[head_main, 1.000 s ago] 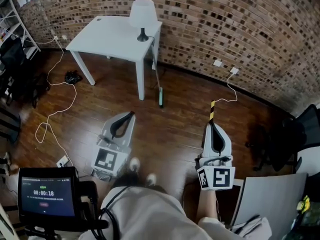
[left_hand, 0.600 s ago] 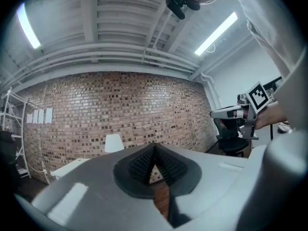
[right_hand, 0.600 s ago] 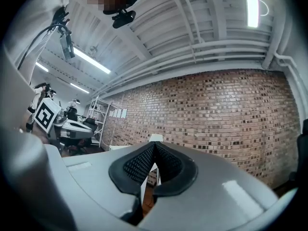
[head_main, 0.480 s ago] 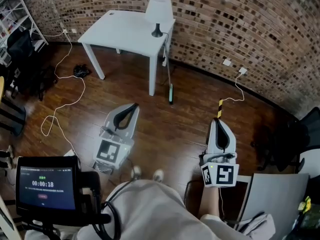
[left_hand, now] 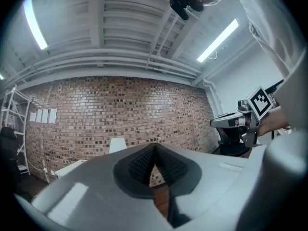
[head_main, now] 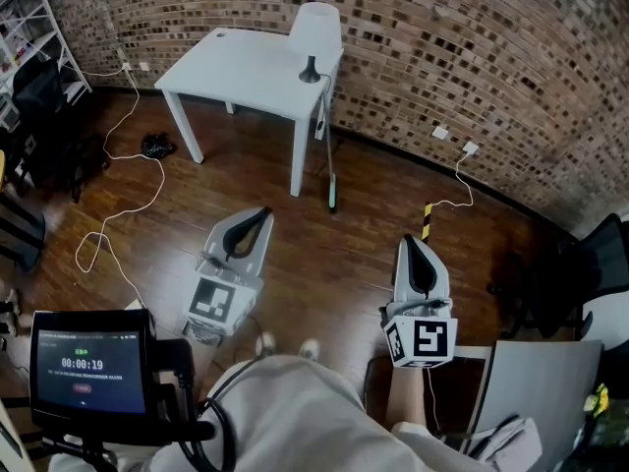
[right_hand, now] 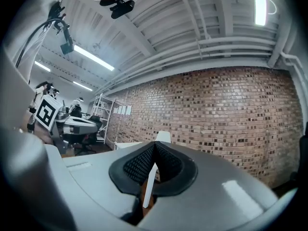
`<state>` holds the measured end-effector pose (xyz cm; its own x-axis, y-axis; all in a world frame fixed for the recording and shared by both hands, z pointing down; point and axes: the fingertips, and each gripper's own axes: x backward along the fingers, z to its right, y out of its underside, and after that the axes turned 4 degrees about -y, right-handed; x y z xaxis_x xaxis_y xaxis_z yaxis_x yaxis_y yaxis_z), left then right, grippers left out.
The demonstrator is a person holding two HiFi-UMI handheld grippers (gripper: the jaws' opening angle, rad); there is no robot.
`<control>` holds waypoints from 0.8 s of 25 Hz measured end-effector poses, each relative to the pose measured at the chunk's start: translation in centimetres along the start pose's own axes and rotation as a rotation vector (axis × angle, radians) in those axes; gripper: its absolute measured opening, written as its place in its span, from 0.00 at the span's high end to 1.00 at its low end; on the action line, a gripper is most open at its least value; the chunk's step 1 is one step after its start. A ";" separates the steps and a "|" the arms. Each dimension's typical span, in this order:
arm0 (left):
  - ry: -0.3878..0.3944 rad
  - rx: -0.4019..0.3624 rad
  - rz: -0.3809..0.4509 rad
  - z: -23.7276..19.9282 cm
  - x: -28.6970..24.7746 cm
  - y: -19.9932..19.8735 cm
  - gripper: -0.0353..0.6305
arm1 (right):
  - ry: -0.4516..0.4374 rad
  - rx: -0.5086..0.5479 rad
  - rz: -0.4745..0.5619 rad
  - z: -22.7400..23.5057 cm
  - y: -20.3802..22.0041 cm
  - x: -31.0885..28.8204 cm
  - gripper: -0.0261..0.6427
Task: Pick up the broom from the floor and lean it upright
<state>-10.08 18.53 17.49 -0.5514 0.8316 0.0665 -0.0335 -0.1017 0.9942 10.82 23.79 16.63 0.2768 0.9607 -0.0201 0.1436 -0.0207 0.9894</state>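
Observation:
The broom [head_main: 328, 168] stands upright with its thin handle leaned on the white table's [head_main: 236, 62] right corner. Its green head [head_main: 332, 202] rests on the wooden floor. My left gripper [head_main: 261, 216] is held level over the floor, short of the table and left of the broom, shut with nothing in it. My right gripper [head_main: 411, 243] is level to the broom's right, also shut and empty. In the left gripper view the left gripper's pads [left_hand: 154, 153] meet in front of the brick wall. In the right gripper view the right gripper's pads [right_hand: 155, 148] meet below the white lamp [right_hand: 162, 137].
A white lamp [head_main: 314, 29] stands on the table. White cables [head_main: 126, 193] trail over the floor at left, and another cable with a yellow-black striped piece [head_main: 427, 221] lies at right. Dark chairs [head_main: 575, 273] stand far right; a timer screen [head_main: 86, 367] sits lower left.
Both grippers have shifted a little across the floor along with the person, and the head view has swung slightly. Their jaws stayed shut. The broom has stayed leaning on the table.

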 end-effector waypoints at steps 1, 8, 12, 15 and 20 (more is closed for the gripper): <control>0.002 0.001 0.001 0.1 0.0 -0.1 0.94 | 0.001 -0.008 -0.004 0.1 0.0 0.0 0.95; 0.001 0.006 0.002 0.3 0.9 -0.1 0.94 | 0.006 -0.027 -0.006 -0.4 0.3 0.3 0.94; 0.002 0.006 0.005 0.3 1.2 0.0 0.94 | 0.004 -0.030 -0.006 -0.7 0.6 0.4 0.94; 0.004 0.002 0.007 0.4 1.3 0.1 0.94 | 0.005 -0.027 -0.007 -0.9 0.8 0.4 0.94; 0.013 -0.038 0.012 0.2 1.8 0.7 0.94 | 0.002 -0.032 -0.011 -1.3 0.9 0.5 0.94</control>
<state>-10.92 20.09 18.30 -0.5625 0.8232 0.0770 -0.0587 -0.1326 0.9894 9.84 24.64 17.67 0.2730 0.9615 -0.0308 0.1164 -0.0012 0.9932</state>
